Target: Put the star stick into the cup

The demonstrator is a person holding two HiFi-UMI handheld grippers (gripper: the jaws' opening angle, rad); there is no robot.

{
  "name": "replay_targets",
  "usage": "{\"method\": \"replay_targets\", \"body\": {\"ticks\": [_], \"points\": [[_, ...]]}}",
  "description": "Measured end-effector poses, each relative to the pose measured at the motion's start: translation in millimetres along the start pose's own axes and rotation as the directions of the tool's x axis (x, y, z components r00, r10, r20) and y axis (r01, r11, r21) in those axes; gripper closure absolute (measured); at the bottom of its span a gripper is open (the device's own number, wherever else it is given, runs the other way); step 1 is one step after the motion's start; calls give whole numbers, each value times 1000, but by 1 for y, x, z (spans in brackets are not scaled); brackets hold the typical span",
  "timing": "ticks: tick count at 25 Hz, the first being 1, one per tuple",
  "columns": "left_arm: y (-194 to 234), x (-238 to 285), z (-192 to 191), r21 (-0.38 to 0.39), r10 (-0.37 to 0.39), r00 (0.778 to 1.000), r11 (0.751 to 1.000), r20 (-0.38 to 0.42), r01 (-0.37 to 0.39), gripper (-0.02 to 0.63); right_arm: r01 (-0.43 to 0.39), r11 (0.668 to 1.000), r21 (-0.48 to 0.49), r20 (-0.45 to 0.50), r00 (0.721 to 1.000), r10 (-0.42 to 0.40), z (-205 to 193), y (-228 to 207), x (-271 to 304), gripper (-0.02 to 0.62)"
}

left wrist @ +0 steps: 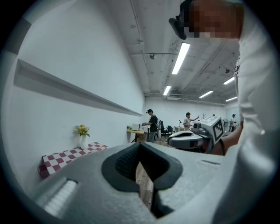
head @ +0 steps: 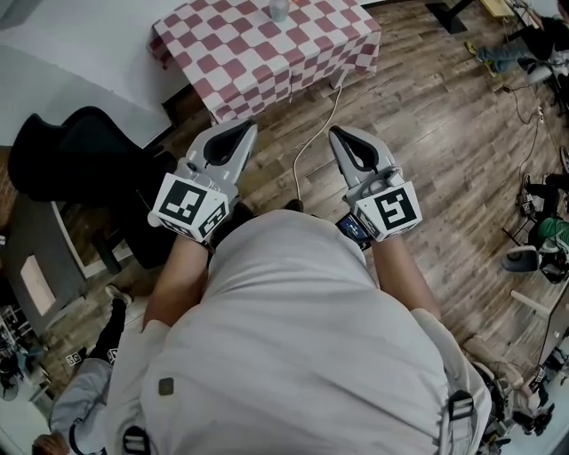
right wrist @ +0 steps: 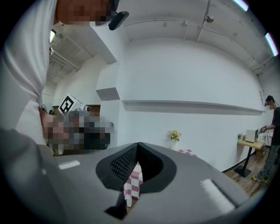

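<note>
I see no star stick and no cup in any view. My left gripper (head: 240, 128) and right gripper (head: 341, 133) are held close to the person's body above the wooden floor, both pointing toward a table with a red-and-white checkered cloth (head: 267, 53). A small vase (head: 278, 9) stands on that table; it holds yellow flowers (left wrist: 82, 130). The left gripper (left wrist: 140, 145) has its jaw tips together with nothing between them. The right gripper (right wrist: 138, 145) is likewise shut and empty.
A black chair (head: 80, 151) stands at the left beside the person. A white cable (head: 311, 133) runs across the floor toward the table. Several people (left wrist: 153, 124) stand at desks far off in the room, and another person (right wrist: 273, 120) is by a desk (right wrist: 251, 143).
</note>
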State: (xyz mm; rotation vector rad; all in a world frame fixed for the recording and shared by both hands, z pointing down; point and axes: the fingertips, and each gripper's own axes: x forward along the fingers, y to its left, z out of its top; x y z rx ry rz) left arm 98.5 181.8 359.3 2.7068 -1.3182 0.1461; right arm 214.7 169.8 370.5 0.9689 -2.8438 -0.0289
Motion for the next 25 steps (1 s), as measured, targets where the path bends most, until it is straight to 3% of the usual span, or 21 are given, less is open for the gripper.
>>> {"method": "replay_targets", "body": {"ticks": [25], "points": [[-11,14,0,-12,-5,1000,1000,26,6,603,-8,1000,-13,4,1000,8,1,-5,-8,586]]}}
